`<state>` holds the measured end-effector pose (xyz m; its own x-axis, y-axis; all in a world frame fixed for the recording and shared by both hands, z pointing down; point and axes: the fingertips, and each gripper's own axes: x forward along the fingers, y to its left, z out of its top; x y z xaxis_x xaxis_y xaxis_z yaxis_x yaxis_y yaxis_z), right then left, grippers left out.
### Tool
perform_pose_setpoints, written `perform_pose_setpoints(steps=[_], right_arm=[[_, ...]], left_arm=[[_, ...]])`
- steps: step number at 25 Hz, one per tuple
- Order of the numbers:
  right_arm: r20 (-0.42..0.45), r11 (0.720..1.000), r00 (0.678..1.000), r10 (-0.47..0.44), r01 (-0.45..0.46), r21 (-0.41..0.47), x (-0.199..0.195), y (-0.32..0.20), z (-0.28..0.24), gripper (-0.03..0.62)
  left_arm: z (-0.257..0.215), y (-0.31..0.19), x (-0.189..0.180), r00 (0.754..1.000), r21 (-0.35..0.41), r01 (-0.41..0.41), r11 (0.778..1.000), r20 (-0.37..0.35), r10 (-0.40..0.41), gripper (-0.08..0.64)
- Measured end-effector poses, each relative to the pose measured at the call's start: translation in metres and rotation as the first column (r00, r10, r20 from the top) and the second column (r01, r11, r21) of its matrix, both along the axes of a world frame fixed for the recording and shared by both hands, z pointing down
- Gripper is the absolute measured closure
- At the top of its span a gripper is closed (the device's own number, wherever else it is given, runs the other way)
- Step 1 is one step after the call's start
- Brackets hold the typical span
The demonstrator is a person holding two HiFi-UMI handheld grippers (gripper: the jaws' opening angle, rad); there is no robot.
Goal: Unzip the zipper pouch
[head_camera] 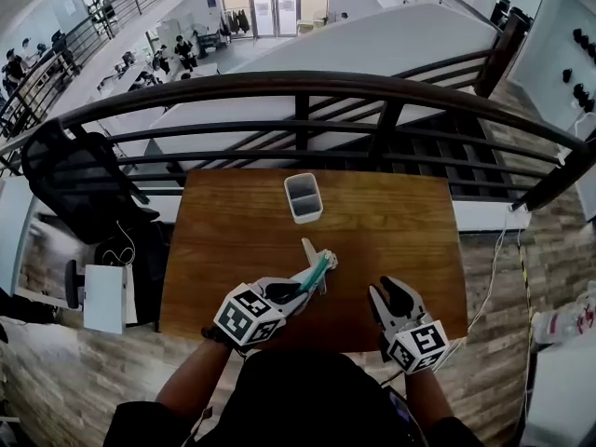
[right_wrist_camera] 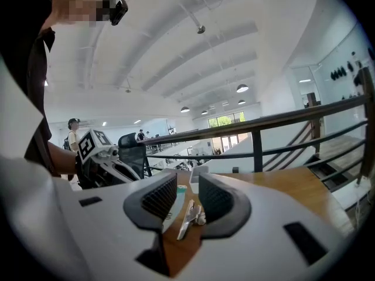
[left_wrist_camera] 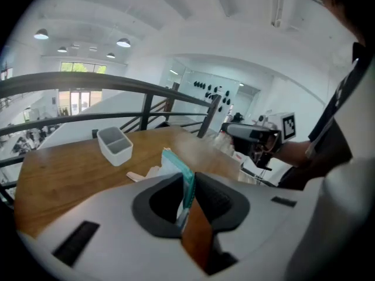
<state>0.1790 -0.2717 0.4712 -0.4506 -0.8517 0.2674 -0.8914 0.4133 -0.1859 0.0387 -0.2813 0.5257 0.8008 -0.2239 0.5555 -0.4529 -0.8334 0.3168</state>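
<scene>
The left gripper [head_camera: 298,290] is closed on the teal zipper band of the zipper pouch [head_camera: 319,266]. In the left gripper view the band stands on edge, squeezed between the two dark pads, and this looks like an anchoring grip that keeps the top of the pouch steady while the zipper is worked.

The pouch's pale body hangs toward 1 o'clock of that gripper, over the wooden surface [head_camera: 233,222]. No view shows whether its far end touches the wood.

The right gripper [head_camera: 389,291] waits at 3 o'clock of the left one, near the pouch but apart from it. Its jaws are partly open and nothing is pressed between them. The right gripper view looks through the gap toward the pouch, which suits a reach for the slider. The pull itself is too small to pick out.

A white two-compartment container [head_camera: 303,196] sits at 12 o'clock, by the dark railing [head_camera: 298,87].
</scene>
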Motion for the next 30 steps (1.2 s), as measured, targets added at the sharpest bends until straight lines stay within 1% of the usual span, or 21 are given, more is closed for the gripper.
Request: perform_pose_setpoints(steps=[2,4,5,6,7,8,9,11,13,15,16,17,18,19,22,23,24,26,27,28,30], right_arm=[[-0.003,0.999,1.0,-0.027,0.027,-0.022,-0.007,-0.002,0.008,0.479],[-0.019,0.995,0.996,-0.088,0.087,-0.05,-0.018,-0.004,0.018,0.463],[-0.044,0.989,0.99,-0.134,0.131,-0.065,-0.025,-0.005,0.024,0.451],[-0.088,0.98,0.978,-0.187,0.18,-0.08,-0.032,-0.005,0.032,0.44],[-0.15,0.968,0.958,-0.243,0.231,-0.093,-0.039,-0.004,0.04,0.429],[-0.223,0.954,0.928,-0.298,0.281,-0.106,-0.046,-0.003,0.047,0.42],[-0.297,0.937,0.889,-0.349,0.328,-0.119,-0.052,-0.001,0.054,0.411],[-0.428,0.899,0.793,-0.434,0.41,-0.153,-0.061,0.0,0.068,0.385],[-0.524,0.857,0.688,-0.502,0.478,-0.192,-0.07,-0.002,0.081,0.365],[-0.579,0.808,0.589,-0.564,0.537,-0.241,-0.078,-0.005,0.094,0.349],[-0.592,0.784,0.548,-0.591,0.562,-0.264,-0.081,-0.007,0.1,0.339],[-0.597,0.762,0.515,-0.615,0.582,-0.283,-0.084,-0.007,0.104,0.339],[-0.595,0.744,0.492,-0.635,0.598,-0.299,-0.088,-0.008,0.108,0.341],[-0.589,0.728,0.478,-0.652,0.611,-0.31,-0.092,-0.008,0.11,0.347],[-0.561,0.694,0.459,-0.689,0.64,-0.33,-0.103,-0.004,0.114,0.387],[-0.555,0.682,0.449,-0.701,0.649,-0.337,-0.105,-0.003,0.115,0.387],[-0.553,0.669,0.434,-0.712,0.659,-0.344,-0.108,-0.002,0.117,0.39],[-0.555,0.637,0.393,-0.733,0.681,-0.36,-0.114,0.0,0.122,0.4],[-0.558,0.624,0.373,-0.742,0.688,-0.37,-0.116,0.002,0.124,0.415],[-0.562,0.615,0.357,-0.747,0.691,-0.38,-0.117,0.003,0.126,0.444],[-0.563,0.608,0.342,-0.753,0.69,-0.393,-0.115,0.004,0.126,0.469]], left_arm=[[-0.002,0.01,0.001,0.997,0.011,-0.079,0.997,-0.016,0.079,0.488],[0.008,0.019,-0.002,0.989,0.018,-0.146,0.989,0.002,0.146,0.488],[0.015,0.024,-0.005,0.985,0.018,-0.171,0.985,0.017,0.171,0.488],[0.021,0.028,-0.008,0.981,0.017,-0.19,0.982,0.031,0.19,0.488],[0.026,0.031,-0.01,0.978,0.013,-0.205,0.979,0.036,0.205,0.488],[0.028,0.035,-0.012,0.976,0.003,-0.217,0.976,0.029,0.216,0.488],[0.028,0.038,-0.013,0.974,-0.013,-0.227,0.974,0.012,0.227,0.488],[0.026,0.045,-0.012,0.967,-0.044,-0.254,0.966,-0.024,0.253,0.488],[0.024,0.05,-0.011,0.96,-0.049,-0.279,0.959,-0.034,0.277,0.488],[0.023,0.053,-0.012,0.957,-0.045,-0.291,0.956,-0.031,0.29,0.488],[0.023,0.054,-0.012,0.956,-0.044,-0.293,0.955,-0.029,0.292,0.488],[0.023,0.054,-0.011,0.956,-0.043,-0.294,0.955,-0.027,0.293,0.488],[0.023,0.054,-0.011,0.956,-0.042,-0.292,0.955,-0.025,0.291,0.488],[0.023,0.054,-0.012,0.958,-0.043,-0.288,0.957,-0.025,0.287,0.488],[0.023,0.054,-0.018,0.961,-0.047,-0.276,0.96,-0.025,0.275,0.488],[0.023,0.055,-0.02,0.96,-0.046,-0.28,0.959,-0.019,0.279,0.488],[0.023,0.057,-0.021,0.957,-0.042,-0.29,0.956,-0.008,0.29,0.487],[0.024,0.06,-0.023,0.947,-0.027,-0.32,0.947,0.024,0.321,0.488],[0.026,0.06,-0.025,0.944,-0.022,-0.328,0.944,0.035,0.329,0.488],[0.028,0.059,-0.026,0.943,-0.021,-0.329,0.944,0.042,0.33,0.488],[0.028,0.056,-0.027,0.947,-0.022,-0.318,0.948,0.044,0.319,0.486]])
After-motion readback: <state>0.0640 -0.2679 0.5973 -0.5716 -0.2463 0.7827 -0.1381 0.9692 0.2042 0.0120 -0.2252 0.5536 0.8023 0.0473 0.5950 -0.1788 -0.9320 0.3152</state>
